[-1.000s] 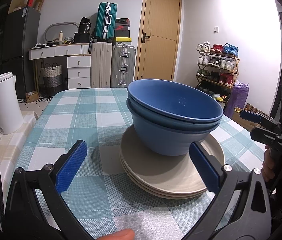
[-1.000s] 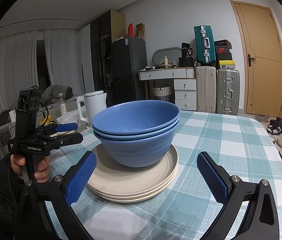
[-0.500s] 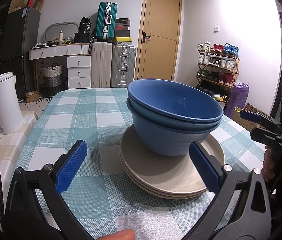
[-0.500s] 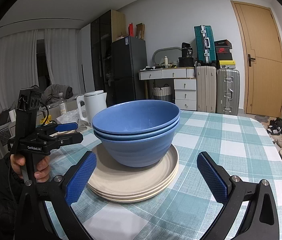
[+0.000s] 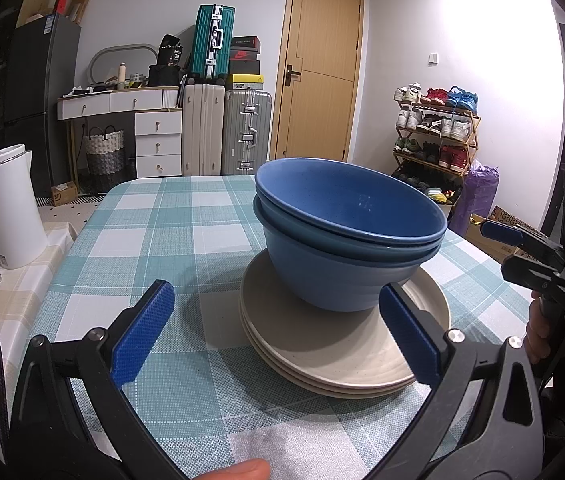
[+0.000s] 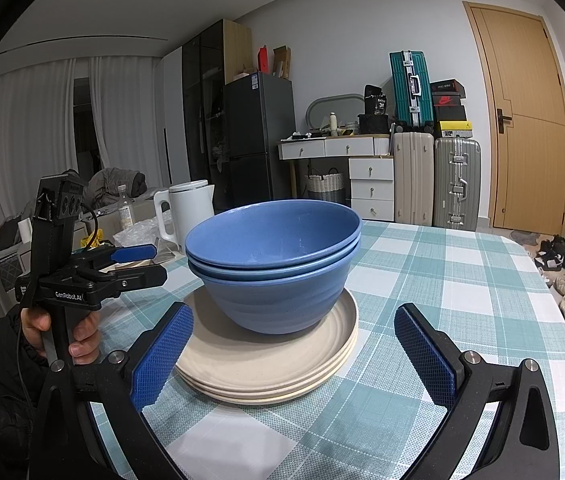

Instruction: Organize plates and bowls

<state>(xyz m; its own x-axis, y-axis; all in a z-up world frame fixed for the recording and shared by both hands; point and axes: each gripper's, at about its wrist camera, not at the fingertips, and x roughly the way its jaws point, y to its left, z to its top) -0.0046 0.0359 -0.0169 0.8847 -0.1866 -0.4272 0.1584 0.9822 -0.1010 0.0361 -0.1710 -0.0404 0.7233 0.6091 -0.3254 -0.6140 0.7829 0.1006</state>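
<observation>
A nested stack of blue bowls (image 5: 346, 236) (image 6: 274, 264) stands on a stack of beige plates (image 5: 322, 348) (image 6: 254, 360) on the checked table (image 5: 162, 224). My left gripper (image 5: 274, 332) is open and empty, held just short of the plates on their near side. It also shows in the right wrist view (image 6: 122, 264), left of the stack. My right gripper (image 6: 294, 356) is open and empty, its jaws level with the plates' near rim. It shows in the left wrist view (image 5: 522, 248) at the far right.
A white kettle (image 5: 6, 208) (image 6: 186, 212) stands on a side counter left of the table. Suitcases (image 5: 226, 132), a drawer unit (image 5: 158, 140), a door (image 5: 318, 68) and a shoe rack (image 5: 434, 132) line the far walls. The table's far edge is near the suitcases.
</observation>
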